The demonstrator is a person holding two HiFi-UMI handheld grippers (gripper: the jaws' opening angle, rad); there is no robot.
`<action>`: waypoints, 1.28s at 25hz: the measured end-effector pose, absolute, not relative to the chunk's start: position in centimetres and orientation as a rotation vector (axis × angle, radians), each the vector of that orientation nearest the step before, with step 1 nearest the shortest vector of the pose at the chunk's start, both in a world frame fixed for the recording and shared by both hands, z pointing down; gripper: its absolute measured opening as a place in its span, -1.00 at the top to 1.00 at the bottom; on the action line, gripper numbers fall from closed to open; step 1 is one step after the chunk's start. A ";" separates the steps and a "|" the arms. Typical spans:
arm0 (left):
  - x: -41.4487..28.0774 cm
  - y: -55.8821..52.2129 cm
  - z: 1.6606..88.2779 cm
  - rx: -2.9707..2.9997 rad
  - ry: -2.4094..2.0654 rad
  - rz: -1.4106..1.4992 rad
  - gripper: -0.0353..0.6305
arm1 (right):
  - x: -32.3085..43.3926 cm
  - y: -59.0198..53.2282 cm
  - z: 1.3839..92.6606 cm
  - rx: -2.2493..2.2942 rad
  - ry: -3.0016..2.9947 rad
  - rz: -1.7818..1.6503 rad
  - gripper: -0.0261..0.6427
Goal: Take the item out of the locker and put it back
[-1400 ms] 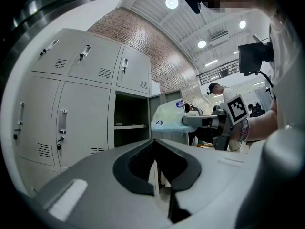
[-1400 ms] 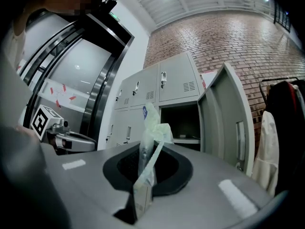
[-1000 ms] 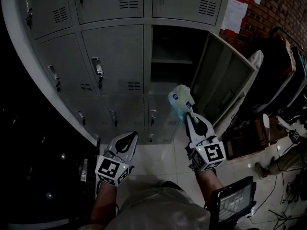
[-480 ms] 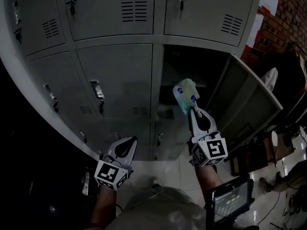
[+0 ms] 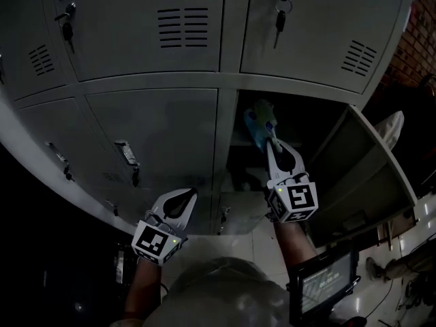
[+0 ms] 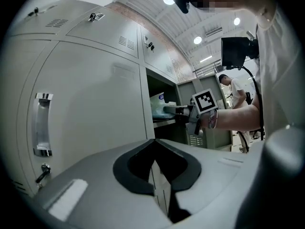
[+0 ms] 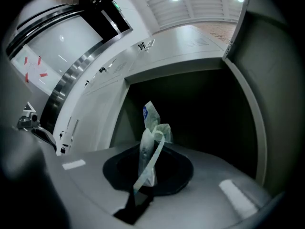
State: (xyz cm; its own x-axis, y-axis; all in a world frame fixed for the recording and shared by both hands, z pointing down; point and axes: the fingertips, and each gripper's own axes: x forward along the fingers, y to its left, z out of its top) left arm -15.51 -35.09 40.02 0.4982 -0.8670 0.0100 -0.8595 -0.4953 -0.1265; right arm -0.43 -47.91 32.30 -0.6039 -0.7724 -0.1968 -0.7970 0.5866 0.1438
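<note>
My right gripper [image 5: 271, 140] is shut on a pale green and white plastic pouch [image 5: 257, 122], held up at the mouth of the open locker compartment [image 5: 300, 125]. In the right gripper view the pouch [image 7: 150, 140] stands upright from the closed jaws [image 7: 142, 187], with the dark inside of the compartment [image 7: 200, 113] behind it. My left gripper [image 5: 180, 197] hangs lower down in front of a closed locker door, shut with nothing in it. The left gripper view shows its jaws [image 6: 155, 162] closed, and the right gripper [image 6: 180, 110] with the pouch [image 6: 159, 103] at the opening.
The compartment's door [image 5: 371, 179] swings out to the right. Closed lockers with handles [image 5: 127, 158] fill the left, and a key [image 5: 279, 18] hangs in the door above. A screen [image 5: 324, 285] sits at my lower right. A person [image 6: 233, 87] stands far behind.
My right gripper has carried the pouch up and forward, from in front of the lockers to the mouth of the open compartment. The left gripper has stayed low and shut.
</note>
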 end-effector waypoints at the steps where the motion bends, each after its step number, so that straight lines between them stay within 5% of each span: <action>1: -15.6 -35.4 39.9 -2.631 1.516 -0.106 0.88 | -0.7 -48.6 32.6 -1.355 2.706 0.320 0.88; 4: -16.2 -35.9 39.7 -2.646 1.503 -0.098 0.88 | -1.8 -49.9 33.7 -1.366 2.758 0.290 0.83; 10: -17.7 -36.6 39.5 -2.673 1.517 -0.056 0.88 | -3.0 -50.1 33.3 -1.350 2.744 0.317 0.08; 14: -17.6 -36.7 39.4 -2.686 1.478 -0.054 0.88 | -2.5 -48.3 31.9 -1.379 2.674 0.402 -0.07; 16: -17.3 -36.6 39.6 -2.696 1.454 -0.059 0.88 | -2.9 -46.6 31.2 -1.338 2.669 0.481 -0.03; 21: -16.7 -35.5 39.2 -2.737 1.407 -0.038 0.88 | -2.6 -42.4 31.5 -1.429 2.640 0.628 0.90; 32: -17.1 -30.3 40.8 -2.835 1.307 -0.066 0.88 | -1.6 -35.2 34.6 -1.527 2.625 0.420 0.92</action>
State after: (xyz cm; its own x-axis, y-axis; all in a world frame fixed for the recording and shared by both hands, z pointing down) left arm -17.09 -30.35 40.75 0.6489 -0.7602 0.0306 -0.7594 -0.6497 -0.0348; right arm -1.63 -35.24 34.58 -0.5014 -0.8415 -0.2010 -0.8623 0.4668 0.1964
